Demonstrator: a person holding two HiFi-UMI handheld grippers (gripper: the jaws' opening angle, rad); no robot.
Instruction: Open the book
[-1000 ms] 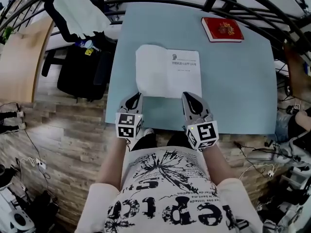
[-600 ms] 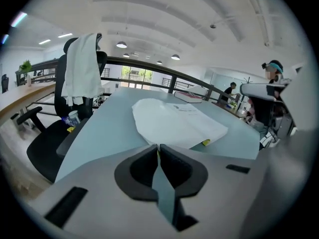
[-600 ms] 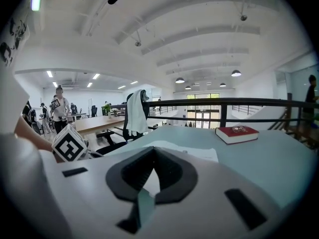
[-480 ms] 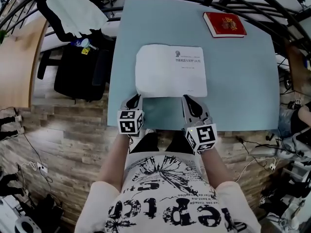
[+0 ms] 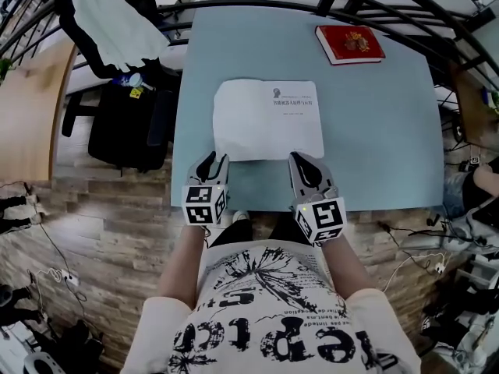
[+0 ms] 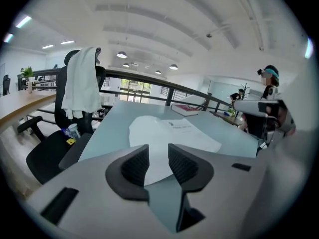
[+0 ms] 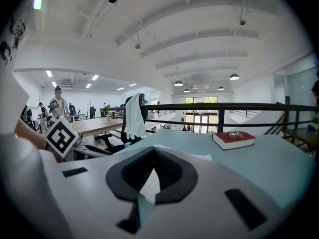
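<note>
We hold our left gripper [image 5: 212, 160] wide, its jaws just opened with nothing between them, and our right gripper [image 5: 302, 160] pinched together. The white book [image 5: 267, 119] lies at twelve o'clock, just beyond both.

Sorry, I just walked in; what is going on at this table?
A person holds a gripper in each hand at the blue table's near edge. The left gripper has just been opening its jaws, gripping nothing, by the white booklet lying flat. The right gripper has its jaws together at the booklet's near edge. A red book lies closed at the far corner.
</note>
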